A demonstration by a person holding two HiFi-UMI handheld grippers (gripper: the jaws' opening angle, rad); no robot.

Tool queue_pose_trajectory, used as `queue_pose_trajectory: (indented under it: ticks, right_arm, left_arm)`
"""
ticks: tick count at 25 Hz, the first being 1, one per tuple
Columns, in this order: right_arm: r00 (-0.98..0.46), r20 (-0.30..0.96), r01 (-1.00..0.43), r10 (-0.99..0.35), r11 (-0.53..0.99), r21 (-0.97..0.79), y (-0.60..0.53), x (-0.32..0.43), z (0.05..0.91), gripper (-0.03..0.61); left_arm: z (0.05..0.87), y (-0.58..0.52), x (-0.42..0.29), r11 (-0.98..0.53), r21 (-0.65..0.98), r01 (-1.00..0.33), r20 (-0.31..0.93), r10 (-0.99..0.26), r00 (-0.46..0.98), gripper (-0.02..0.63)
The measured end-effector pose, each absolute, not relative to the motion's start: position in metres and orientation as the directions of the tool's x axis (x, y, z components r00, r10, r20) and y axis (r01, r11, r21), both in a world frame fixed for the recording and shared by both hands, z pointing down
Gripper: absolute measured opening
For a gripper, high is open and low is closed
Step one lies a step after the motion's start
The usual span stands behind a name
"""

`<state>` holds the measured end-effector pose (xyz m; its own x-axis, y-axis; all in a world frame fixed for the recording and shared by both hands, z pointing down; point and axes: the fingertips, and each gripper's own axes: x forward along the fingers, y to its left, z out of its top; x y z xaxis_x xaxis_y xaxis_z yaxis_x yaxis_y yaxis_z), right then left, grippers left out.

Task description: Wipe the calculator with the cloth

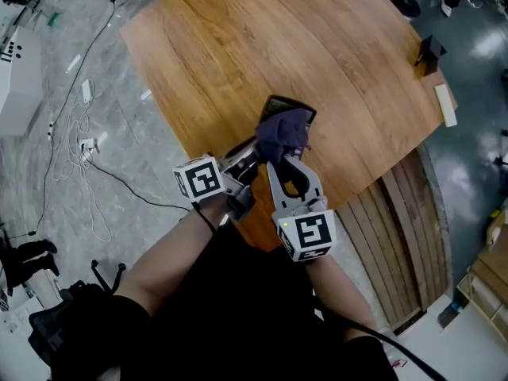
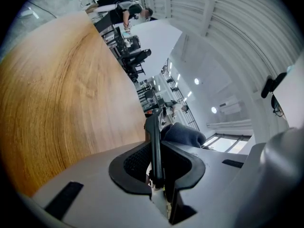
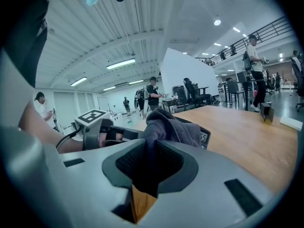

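Calculator: over desk, clamped edge-on in left tongs; long axis toward 1 o'clock.
Cloth: pinched in right tongs, at their 12 o'clock, seemingly against calculator face.

wooden table on grey marbled floor.

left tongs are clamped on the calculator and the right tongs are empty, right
Not quite. The right tongs are not empty: they are shut on the cloth, as the right gripper view shows. The rest holds: the left tongs are clamped on the calculator, seen edge-on in the left gripper view.
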<state>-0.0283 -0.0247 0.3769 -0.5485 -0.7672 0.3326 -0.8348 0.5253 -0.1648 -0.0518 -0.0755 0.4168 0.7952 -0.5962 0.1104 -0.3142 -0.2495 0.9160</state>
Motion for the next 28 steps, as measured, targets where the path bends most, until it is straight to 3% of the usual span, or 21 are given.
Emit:
queue_pose_trajectory:
  ticks: [7, 18, 28]
  right_arm:
    - [-0.519, 0.379, -0.851, -0.766, 0.507, -0.140, -0.015, -0.007, 0.397, 0.067]
    - [-0.324, 0.434, -0.939, -0.841, 0.342, -0.038, -0.033, 0.085, 0.420, 0.067]
    - [-0.432, 0.339, -0.900, -0.836, 0.421, -0.110, -0.034, 0.026, 0.378, 0.067]
  left_arm:
    - [0.413, -0.079, -0.061, -0.224, 0.928, -0.298, 0.099, -0.622, 0.777, 0.071]
    - [0.382, -0.078, -0.054, -0.234, 0.956, -0.175, -0.006, -0.614, 0.789, 0.071]
    - [0.395, -0.073, -0.052, -0.283, 0.918, -0.277, 0.060, -0.593, 0.803, 0.071]
